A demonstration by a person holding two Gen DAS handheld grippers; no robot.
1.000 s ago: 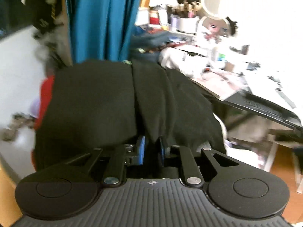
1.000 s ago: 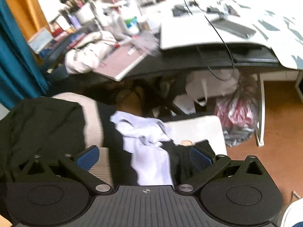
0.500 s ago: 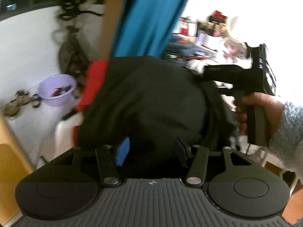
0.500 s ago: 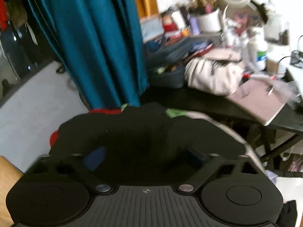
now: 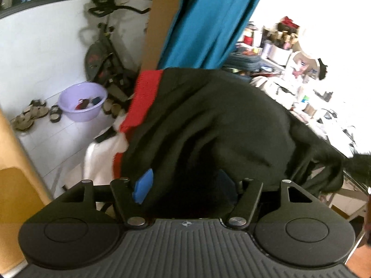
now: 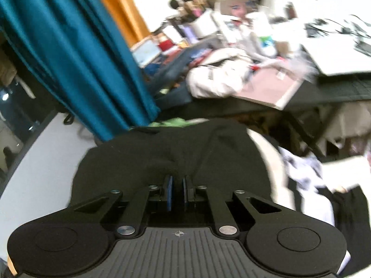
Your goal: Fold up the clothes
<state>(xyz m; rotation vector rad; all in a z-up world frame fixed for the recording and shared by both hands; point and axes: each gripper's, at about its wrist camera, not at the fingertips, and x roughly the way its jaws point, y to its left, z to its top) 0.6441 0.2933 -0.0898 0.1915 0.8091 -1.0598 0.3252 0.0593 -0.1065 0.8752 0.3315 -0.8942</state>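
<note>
1. Left gripper: jaws spread wide, the blue pad at 9 o'clock exposed; the black garment drapes into the gap between them, unclamped.
2. Right gripper: jaws drawn nearly together, pinching a fold of the black garment rising toward 12 o'clock.
3. Red knit cloth lies under the garment at 10 o'clock, with white fabric below it.
4. Teal curtain hangs at 12 o'clock; a purple basin sits on the floor at 10 o'clock.
5. A cluttered desk stands at 2 o'clock, blurred.
</note>
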